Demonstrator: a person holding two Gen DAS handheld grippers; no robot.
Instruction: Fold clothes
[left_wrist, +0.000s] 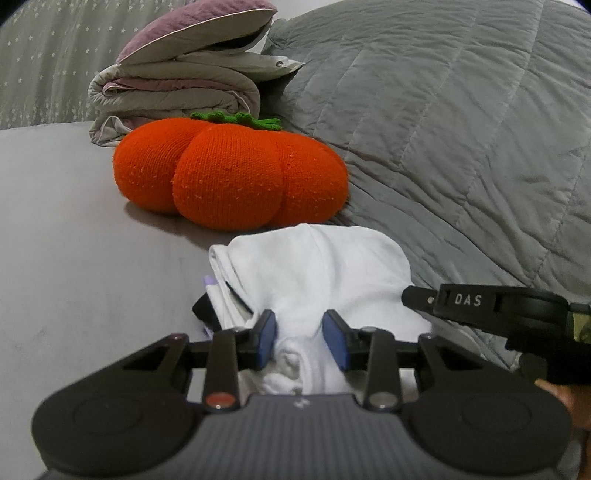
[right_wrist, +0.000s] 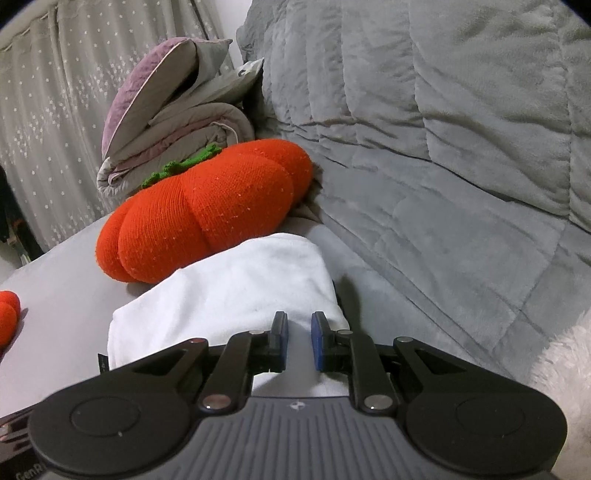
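Both our grippers, left (left_wrist: 300, 339) and right (right_wrist: 300, 339), pinch 1 bunched white garment (left_wrist: 317, 273); we judge folding unfinished.

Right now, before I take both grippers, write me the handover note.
Left gripper: jaws partly closed around a bunched fold of the white garment; whether the pads pinch it is unclear.
Right gripper: jaws narrow, white cloth between the pads, apparently gripped.
Garment: a rough bundle on the grey bed sheet, in front of the orange knitted pumpkin cushion and beside the grey quilt. A dark item with a lilac edge peeks out at its left.
Done: garment gathered and partly folded over.
Left: flatten it, finish the folds, set it down neatly.
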